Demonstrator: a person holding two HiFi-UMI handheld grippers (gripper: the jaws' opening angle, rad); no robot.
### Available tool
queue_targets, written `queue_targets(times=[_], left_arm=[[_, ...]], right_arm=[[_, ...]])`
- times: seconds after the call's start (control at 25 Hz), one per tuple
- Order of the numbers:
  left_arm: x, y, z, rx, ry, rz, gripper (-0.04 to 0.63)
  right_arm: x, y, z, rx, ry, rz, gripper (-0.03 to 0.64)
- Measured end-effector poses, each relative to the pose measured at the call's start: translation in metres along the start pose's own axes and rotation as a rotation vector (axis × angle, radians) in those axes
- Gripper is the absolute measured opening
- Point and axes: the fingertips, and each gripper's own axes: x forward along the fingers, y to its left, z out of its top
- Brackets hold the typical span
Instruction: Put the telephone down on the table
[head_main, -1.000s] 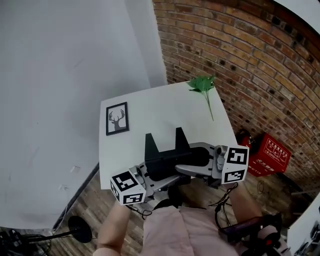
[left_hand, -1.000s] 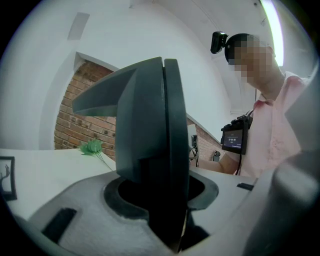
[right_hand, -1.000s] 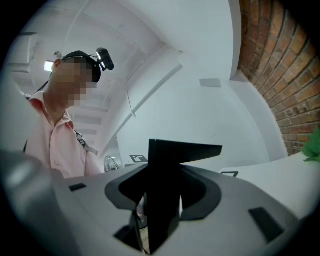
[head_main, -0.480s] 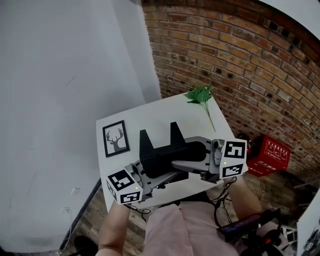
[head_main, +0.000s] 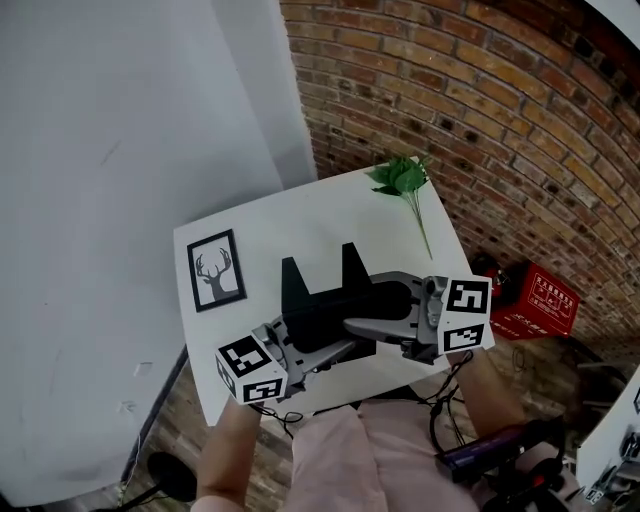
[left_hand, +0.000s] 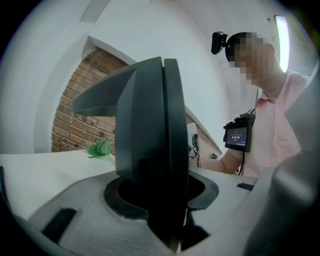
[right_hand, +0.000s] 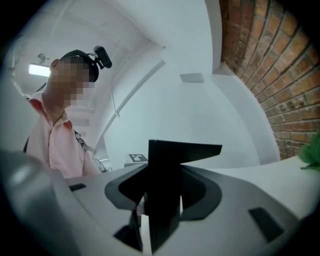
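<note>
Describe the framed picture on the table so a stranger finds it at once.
Find the white table beside the brick wall. Near its left edge lies a black picture frame. Only it shows an antlered deer head, unlike the green sprig.

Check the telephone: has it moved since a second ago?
Yes. The telephone has come further in over the table, away from its near edge and toward the plant.

Left hand-held gripper, right hand-held gripper: level, jaws clamped, tips inward.
</note>
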Motion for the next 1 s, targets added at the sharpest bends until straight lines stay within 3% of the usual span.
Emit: queue_targets(times=[0.56,1.0], left_arm=[[0.037,0.061,-0.071,-0.269,0.025,0.021,0.173],[0.056,0.086,-0.123,-0.424,0.056,0.013,0.173]], right_arm=[[-0.012,-0.084,-0.073,0.269,0.079,0.003,0.181],[-0.021,-0.123,-0.128,0.423,0.098,-0.019,0.183]])
